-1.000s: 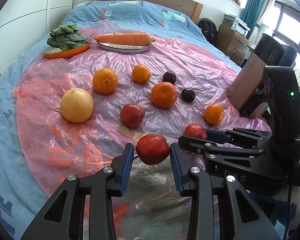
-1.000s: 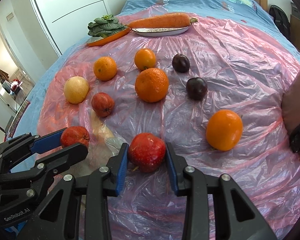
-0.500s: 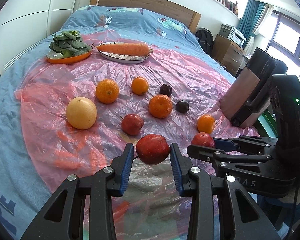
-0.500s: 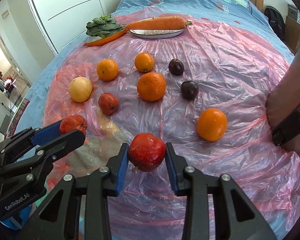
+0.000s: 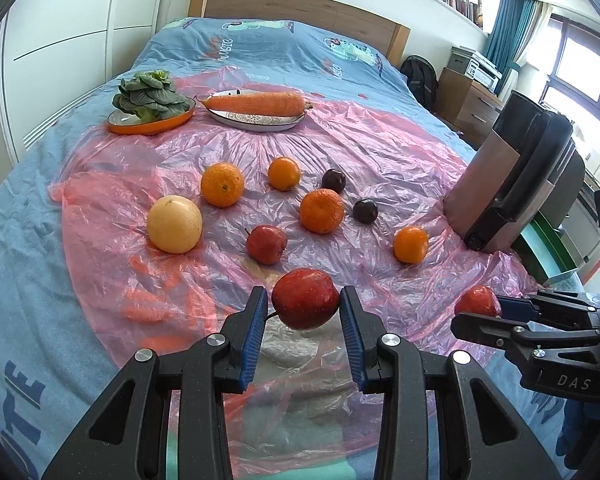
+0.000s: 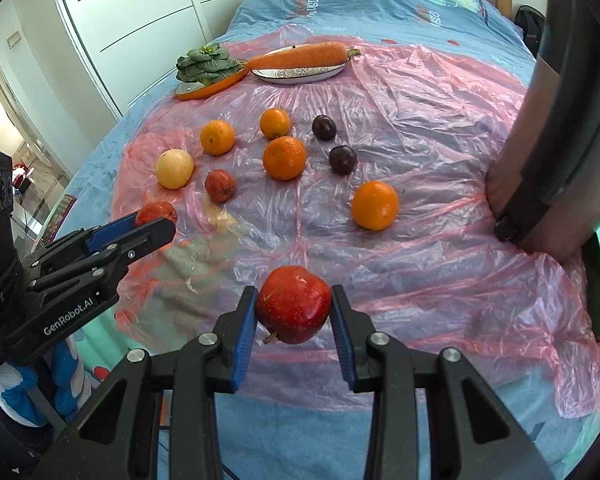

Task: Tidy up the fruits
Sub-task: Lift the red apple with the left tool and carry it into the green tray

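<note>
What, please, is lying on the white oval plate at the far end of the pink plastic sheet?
One long orange carrot lies lengthwise across the white oval plate, covering much of it; whatever lies beneath the carrot is hidden.

Both claws have lifted their red apples (image 5: pixel 305 298) higher

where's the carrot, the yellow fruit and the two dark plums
carrot (image 5: pixel 256 104), left wrist view, middle of its body on the plate
yellow fruit (image 5: pixel 174 224), left wrist view, centre of its front
far plum (image 6: pixel 324 127), right wrist view, centre
near plum (image 6: pixel 343 159), right wrist view, centre
</note>
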`<state>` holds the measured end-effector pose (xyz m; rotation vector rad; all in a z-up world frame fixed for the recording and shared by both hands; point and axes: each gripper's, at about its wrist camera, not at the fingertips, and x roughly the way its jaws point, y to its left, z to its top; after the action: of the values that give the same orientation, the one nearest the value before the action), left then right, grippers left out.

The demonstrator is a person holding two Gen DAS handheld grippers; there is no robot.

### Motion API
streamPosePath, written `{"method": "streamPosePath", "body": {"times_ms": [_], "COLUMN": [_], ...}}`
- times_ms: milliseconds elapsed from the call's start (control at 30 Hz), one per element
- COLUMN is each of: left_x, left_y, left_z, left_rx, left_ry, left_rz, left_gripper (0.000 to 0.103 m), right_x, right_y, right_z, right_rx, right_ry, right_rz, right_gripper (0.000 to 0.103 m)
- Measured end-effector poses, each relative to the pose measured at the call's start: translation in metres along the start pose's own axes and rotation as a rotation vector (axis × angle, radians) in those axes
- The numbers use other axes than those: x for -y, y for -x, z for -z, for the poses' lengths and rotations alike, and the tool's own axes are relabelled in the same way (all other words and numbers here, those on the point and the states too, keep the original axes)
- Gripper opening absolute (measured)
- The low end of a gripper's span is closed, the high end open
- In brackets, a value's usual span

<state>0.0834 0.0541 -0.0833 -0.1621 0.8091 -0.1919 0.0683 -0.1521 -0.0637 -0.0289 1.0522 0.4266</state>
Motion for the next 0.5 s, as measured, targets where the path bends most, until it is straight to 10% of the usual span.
{"method": "streamPosePath", "body": {"times_ms": [500], "left_x": [0.080], "left_y": [0.047], "left_z": [-0.002], "left_rx": [-0.019], "left_ry": [-0.083], "left_rz": [0.072], "left_gripper": [0.032], "right_x": [0.068], "right_y": [0.086], "right_z": [0.052], "right_rx": [0.121], "right_ry": [-0.134], "right_rz": [0.038], "right_gripper": [0.000]}}
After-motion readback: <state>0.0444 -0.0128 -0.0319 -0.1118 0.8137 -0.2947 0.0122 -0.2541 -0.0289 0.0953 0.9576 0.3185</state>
